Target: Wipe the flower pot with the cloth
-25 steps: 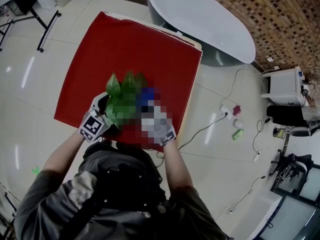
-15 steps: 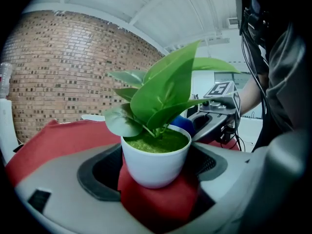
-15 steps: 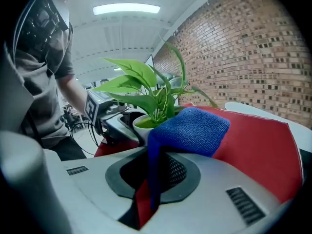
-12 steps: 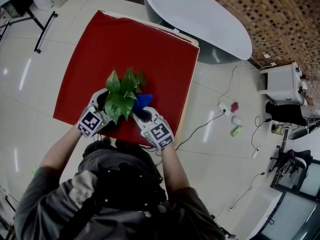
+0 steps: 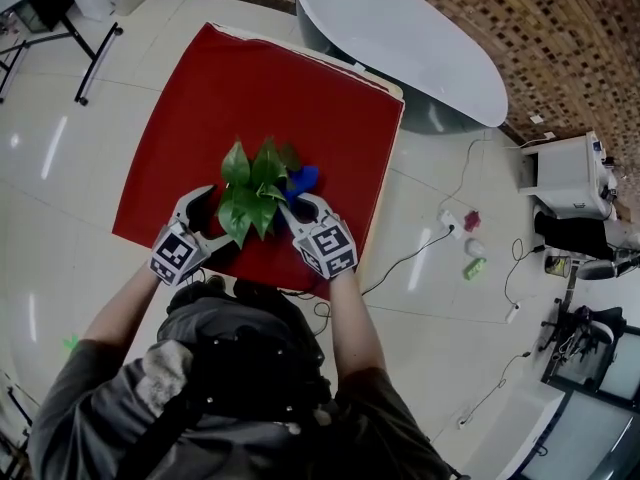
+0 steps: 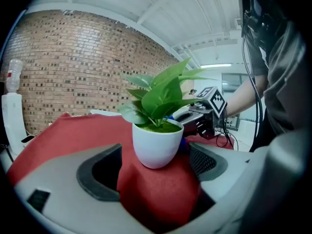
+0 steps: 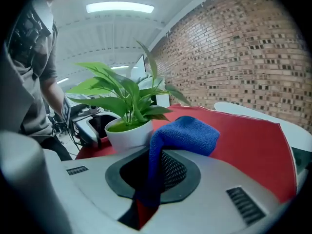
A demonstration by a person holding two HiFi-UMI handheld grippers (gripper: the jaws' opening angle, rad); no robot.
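Observation:
A white flower pot with a green leafy plant stands on the red tablecloth. My left gripper is open, and the pot stands just ahead of its two jaws without touching them. In the head view this left gripper is at the plant's left. My right gripper is shut on a blue cloth, which rises from the jaws and folds over beside the pot. In the head view the cloth shows at the plant's right, ahead of the right gripper. The leaves hide the pot from above.
The red table's near edge runs just below both grippers. A white oval table stands beyond the far right corner. Cables, small items and a white cabinet lie on the floor to the right.
My right gripper has carried the blue cloth a little farther along the pot's right side. The left gripper has drawn back slightly from the plant.

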